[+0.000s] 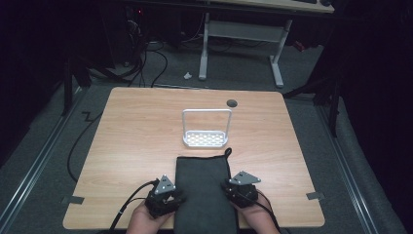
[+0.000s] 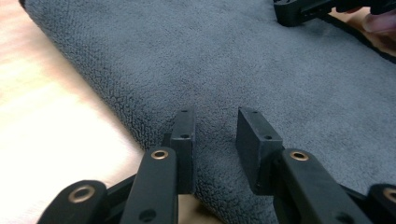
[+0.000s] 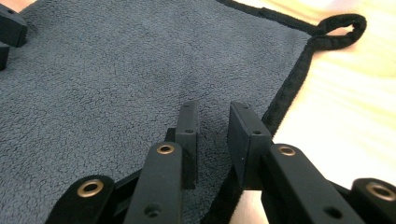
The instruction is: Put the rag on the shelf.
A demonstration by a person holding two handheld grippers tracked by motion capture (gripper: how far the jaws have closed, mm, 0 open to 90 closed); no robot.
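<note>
A dark grey towel [image 1: 202,190] lies flat near the table's front edge, its hanging loop [image 1: 228,152] at the far right corner. My left gripper [image 1: 171,197] sits at the towel's left edge and my right gripper [image 1: 234,192] at its right edge. In the left gripper view the left gripper [image 2: 215,114] stands over the towel [image 2: 224,60] edge, jaws a little apart, flat cloth showing in the gap. In the right gripper view the right gripper [image 3: 212,108] hangs the same way over the hemmed edge of the towel [image 3: 116,79], near the loop [image 3: 343,28].
A white wire rack [image 1: 206,139] with an upright handle stands on the wooden table [image 1: 136,131] just beyond the towel. A dark round cable hole [image 1: 232,103] is near the far edge. Cables trail off the front left; a desk frame stands behind.
</note>
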